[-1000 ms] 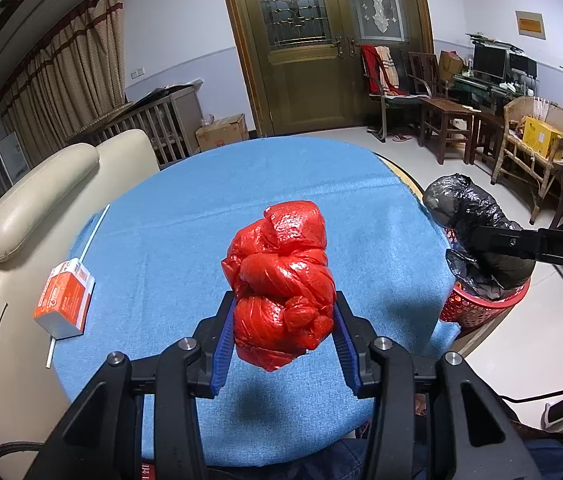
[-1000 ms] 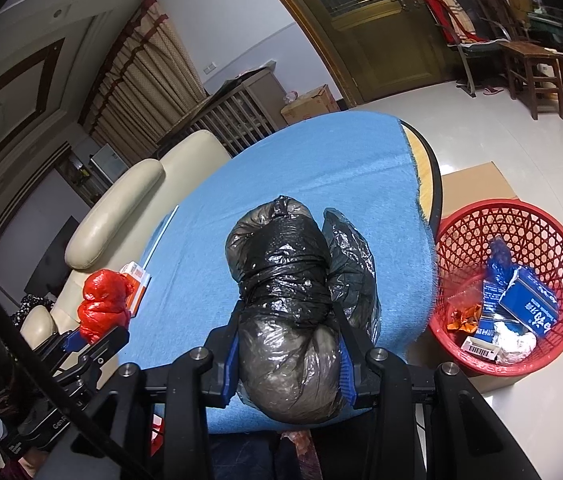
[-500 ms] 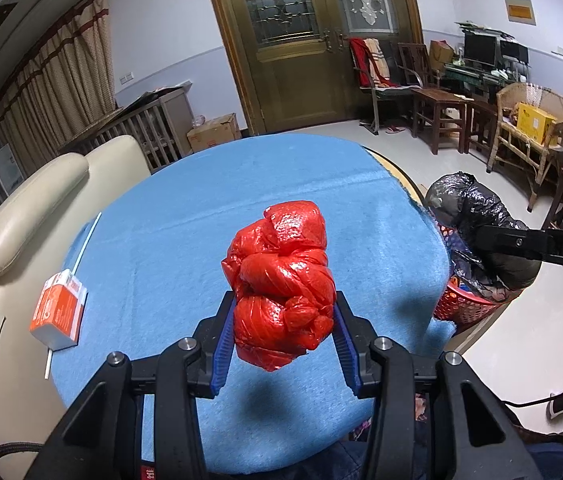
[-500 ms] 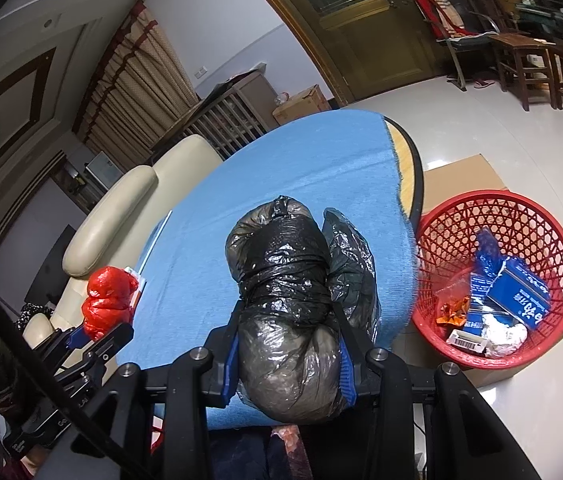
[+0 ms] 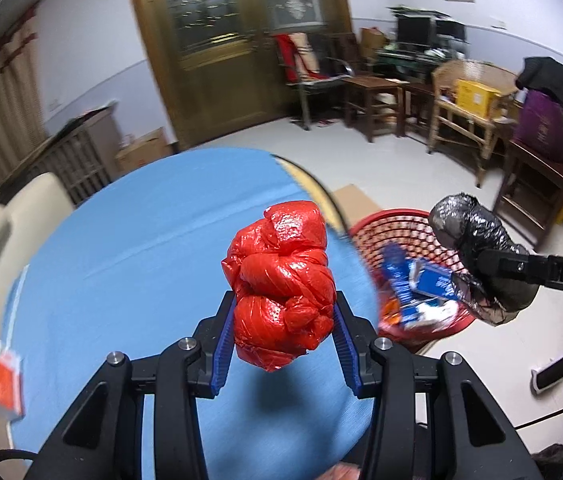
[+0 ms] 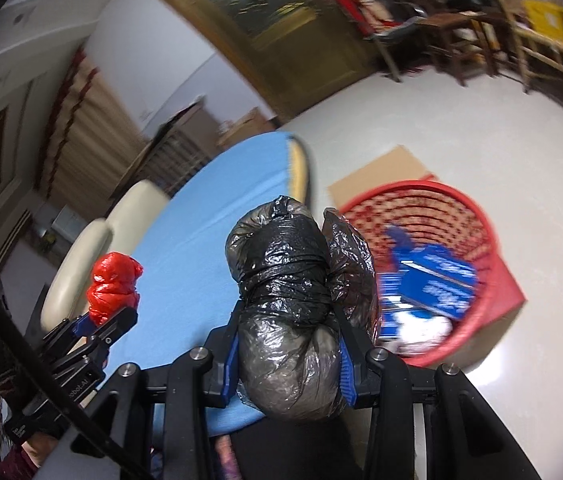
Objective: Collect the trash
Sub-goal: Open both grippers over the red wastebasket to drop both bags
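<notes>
Left gripper [image 5: 283,332]: I am holding it clenched on the red bag bundle [image 5: 281,288], blue pads pressing both sides, the bundle hanging clear above the blue tablecloth [image 5: 141,232].

Right gripper [image 6: 287,354]: I am gripping the black bag bundle [image 6: 289,288] between its pads; in the left wrist view it is hanging just over the near rim of the red basket [image 5: 397,220].

Red basket, on the floor beside the table: it is already holding a blue carton [image 6: 437,286], a white scrap and some orange wrapping. I am reading those as trash collected so far.

Orange-and-white box [image 5: 1,380]: it is lying on the tablecloth at the far left edge, well apart from both grippers; whether it counts as trash I cannot tell.

Progress, as I am judging it: two bundles are lifted and in transit, neither is dropped yet. Remaining: I am aiming to release the black one into the basket, then bring the red one over the rim and let go. The views are blurring with motion.
</notes>
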### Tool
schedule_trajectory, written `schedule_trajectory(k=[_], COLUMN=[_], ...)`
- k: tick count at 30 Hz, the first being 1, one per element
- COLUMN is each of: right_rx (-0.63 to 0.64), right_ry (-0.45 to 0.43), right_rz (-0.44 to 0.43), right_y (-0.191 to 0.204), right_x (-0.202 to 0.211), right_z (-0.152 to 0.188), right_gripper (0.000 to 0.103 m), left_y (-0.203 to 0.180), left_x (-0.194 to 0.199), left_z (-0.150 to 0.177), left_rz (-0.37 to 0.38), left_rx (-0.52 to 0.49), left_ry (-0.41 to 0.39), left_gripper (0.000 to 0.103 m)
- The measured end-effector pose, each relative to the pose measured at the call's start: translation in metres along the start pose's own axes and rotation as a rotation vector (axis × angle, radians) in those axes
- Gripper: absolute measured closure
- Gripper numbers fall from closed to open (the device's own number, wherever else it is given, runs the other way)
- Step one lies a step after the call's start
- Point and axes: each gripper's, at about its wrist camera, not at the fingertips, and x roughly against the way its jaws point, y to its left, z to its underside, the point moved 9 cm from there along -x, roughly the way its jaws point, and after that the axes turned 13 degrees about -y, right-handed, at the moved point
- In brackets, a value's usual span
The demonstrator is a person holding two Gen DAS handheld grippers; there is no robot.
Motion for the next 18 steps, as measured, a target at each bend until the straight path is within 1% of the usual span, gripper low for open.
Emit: schedule_trajectory(k=[3,6,7,8,9,10,11,13,15,16,18], right_rx=[-0.054,-0.088,-0.096,-0.109,-0.123,-0.138,-0.147,-0.163,-0.143,-0.122,-0.062], right_ry=[0.006,0.014,0.016,0.016,0.012,0.004,-0.002,-0.016,-0.023,-0.030,-0.042], right_rz=[0.055,0.087,0.098,0.105,0.107,0.117,0.123,0.127,0.129,0.125,0.108], right_y=[-0.034,-0.056,-0.061,-0.067,-0.071,-0.076,-0.079,-0.081,-0.078,-0.075,-0.056], right_x=[-0.006,-0.012,-0.015,-0.019,-0.021,-0.022,-0.023,-0.021,-0.017,-0.013,-0.010], right_z=[-0.004,-0.007,-0.007,-0.008,-0.010,-0.013,-0.015,-0.021,-0.025,-0.027,-0.032], right_gripper=[0.060,0.059,0.054,0.046,0.042,0.037,0.037,0.037,0.037,0.037,0.037], left_y=[-0.030,-0.060,-0.068,-0.076,-0.081,-0.083,-0.083,-0.076,-0.064,-0.054,-0.029], left_x=[-0.024,-0.044,-0.052,-0.060,-0.067,-0.074,-0.079,-0.083,-0.077,-0.071,-0.059], left_z=[-0.008,-0.016,-0.018,-0.018,-0.018,-0.017,-0.016,-0.017,-0.018,-0.019,-0.021], left_rz=[0.086,0.180,0.213,0.246,0.263,0.272,0.268,0.234,0.198,0.157,0.056], left_rx=[-0.011,-0.015,-0.009,-0.003,0.003,0.007,0.008,0.008,0.017,0.009,-0.010], left_ry=[0.017,0.031,0.046,0.072,0.095,0.115,0.123,0.133,0.123,0.113,0.090], left_gripper=[0.056,0.055,0.052,0.049,0.041,0.038,0.038,0.038,0.037,0.037,0.037])
